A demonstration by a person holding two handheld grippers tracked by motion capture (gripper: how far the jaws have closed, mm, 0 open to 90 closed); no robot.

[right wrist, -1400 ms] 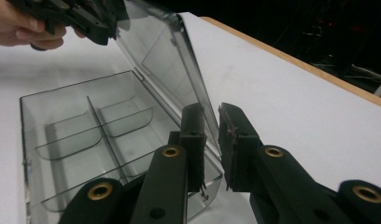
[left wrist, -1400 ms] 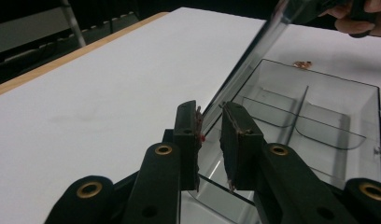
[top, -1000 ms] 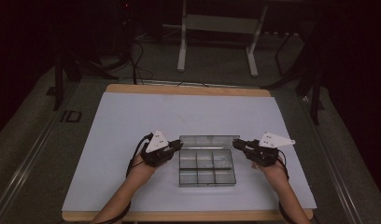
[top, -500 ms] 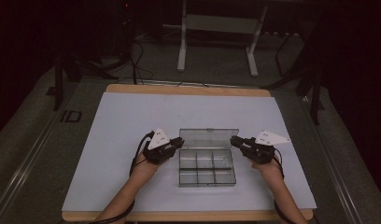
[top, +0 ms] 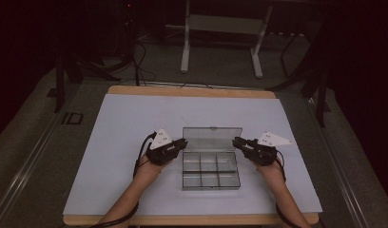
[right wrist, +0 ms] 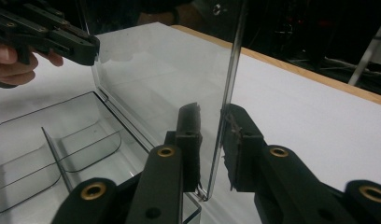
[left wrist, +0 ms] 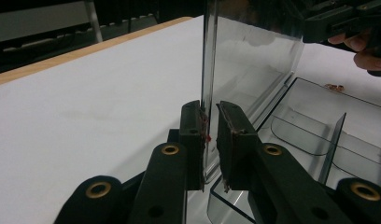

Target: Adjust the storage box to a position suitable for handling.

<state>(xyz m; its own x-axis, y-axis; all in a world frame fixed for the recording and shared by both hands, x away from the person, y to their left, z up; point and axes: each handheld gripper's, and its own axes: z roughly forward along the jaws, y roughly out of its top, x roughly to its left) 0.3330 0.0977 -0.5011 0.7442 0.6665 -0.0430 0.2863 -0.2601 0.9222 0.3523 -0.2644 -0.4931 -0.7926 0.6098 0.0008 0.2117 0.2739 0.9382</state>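
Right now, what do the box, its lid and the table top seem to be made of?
Box: clear, glossy hard plastic, apparently; the table shows through its dividers. Lid: same clear sheet, thin, with reflections and faint smudges. Table top: matte white sheet, possibly paper or laminate, over a wood-look board at the edges.

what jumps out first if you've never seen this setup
A clear plastic compartment box sits mid-table on the white table cover, its transparent lid raised upright. The left gripper and right gripper flank that lid at its two side edges; in each gripper view the lid's thin edge stands between the black jaws with gaps showing. The compartments look empty.
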